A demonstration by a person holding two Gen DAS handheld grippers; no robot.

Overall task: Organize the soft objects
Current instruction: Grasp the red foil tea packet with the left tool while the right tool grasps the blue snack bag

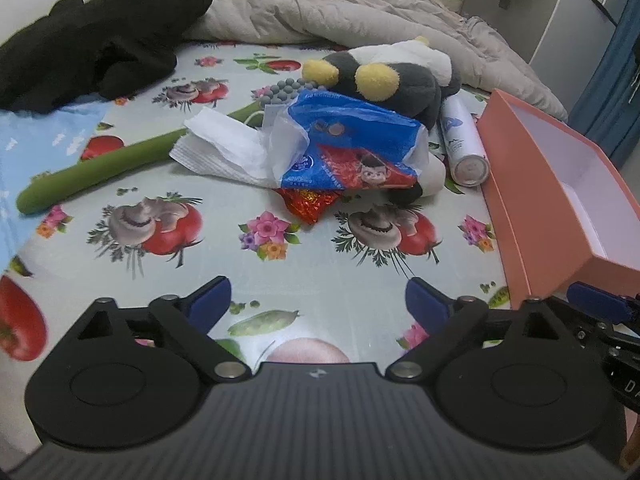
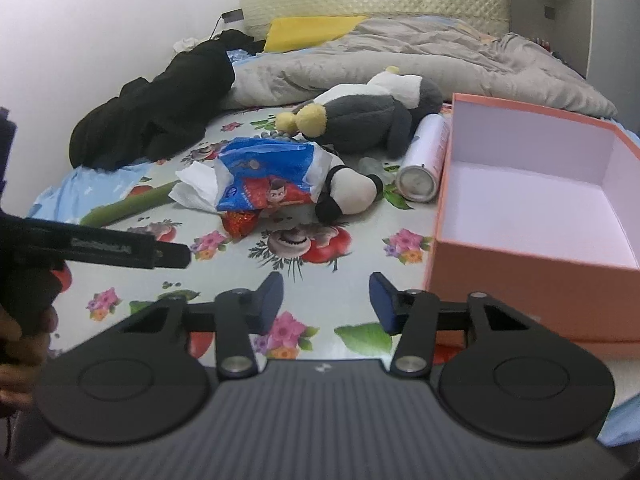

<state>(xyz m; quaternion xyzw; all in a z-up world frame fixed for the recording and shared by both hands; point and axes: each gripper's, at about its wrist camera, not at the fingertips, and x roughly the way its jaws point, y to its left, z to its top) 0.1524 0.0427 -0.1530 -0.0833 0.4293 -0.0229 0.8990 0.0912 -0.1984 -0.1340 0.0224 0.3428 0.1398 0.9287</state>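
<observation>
A grey, white and yellow plush toy (image 1: 392,76) (image 2: 360,120) lies mid-bed behind a blue and red tissue pack (image 1: 348,148) (image 2: 268,172) with white tissue (image 1: 216,148) sticking out. A small black-and-white plush (image 2: 348,192) lies beside the pack. A green soft stick (image 1: 100,168) (image 2: 128,204) lies to the left. An empty pink box (image 1: 560,184) (image 2: 540,208) stands on the right. My left gripper (image 1: 318,300) is open and empty, short of the pile. My right gripper (image 2: 326,296) is open and empty, left of the box.
A white spray can (image 1: 464,140) (image 2: 424,160) lies between the plush and the box. Black clothing (image 1: 108,36) (image 2: 160,116) and a grey quilt (image 1: 340,8) (image 2: 400,60) lie at the back. A red wrapper (image 1: 310,202) sticks out under the pack. The left gripper's body (image 2: 100,246) shows at left.
</observation>
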